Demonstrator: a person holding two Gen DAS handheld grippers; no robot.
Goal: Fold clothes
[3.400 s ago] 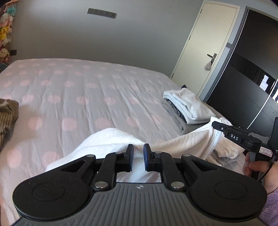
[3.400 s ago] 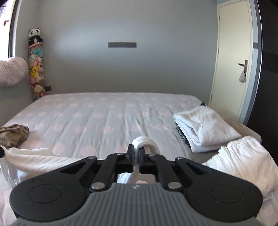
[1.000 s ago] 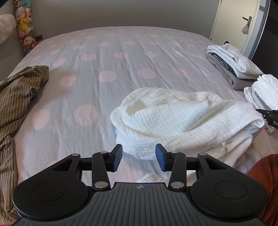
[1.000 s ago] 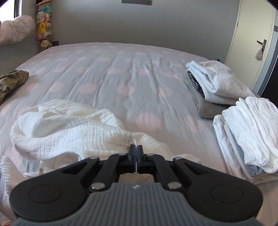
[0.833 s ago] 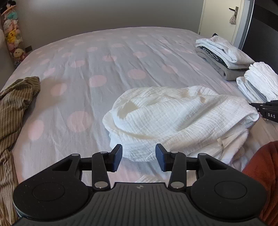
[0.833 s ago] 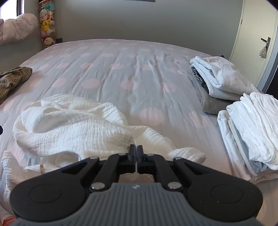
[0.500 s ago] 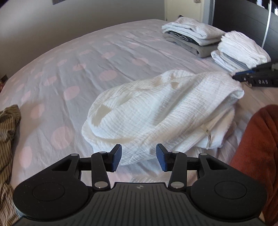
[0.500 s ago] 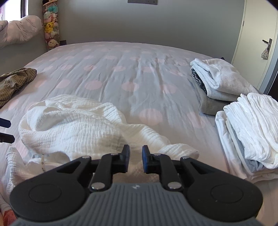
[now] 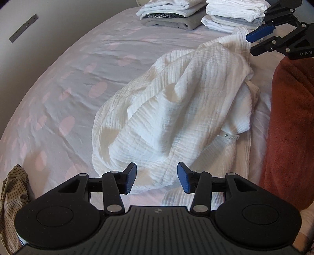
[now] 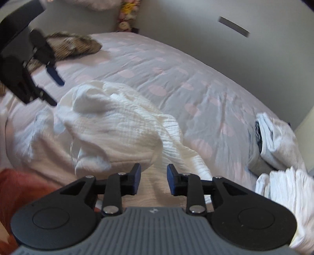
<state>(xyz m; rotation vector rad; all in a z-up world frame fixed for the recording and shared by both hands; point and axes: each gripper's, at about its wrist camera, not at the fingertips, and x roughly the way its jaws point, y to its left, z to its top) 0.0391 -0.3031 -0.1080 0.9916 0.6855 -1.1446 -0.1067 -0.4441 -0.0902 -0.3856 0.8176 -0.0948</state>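
Left wrist — crinkled white garment [image 9: 176, 109] heaped | both tongs agape, empty

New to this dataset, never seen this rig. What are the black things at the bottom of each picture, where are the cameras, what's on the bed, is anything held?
There is no robot: a person carries a handheld two-finger gripper in each hand, each with a fisheye camera looking forward along its fingers. The left gripper fills the bottom of the left wrist view; the right gripper fills the bottom of the right wrist view. Each also shows at the edge of the other's picture. Both have their jaws apart and hold nothing.

On the polka-dot bedsheet lies a crumpled white crinkled-cotton garment, unfolded. Beyond it are two stacks of folded white and grey clothes, and a brown striped garment lies to the left. The rust-red fabric is probably the person's clothing.
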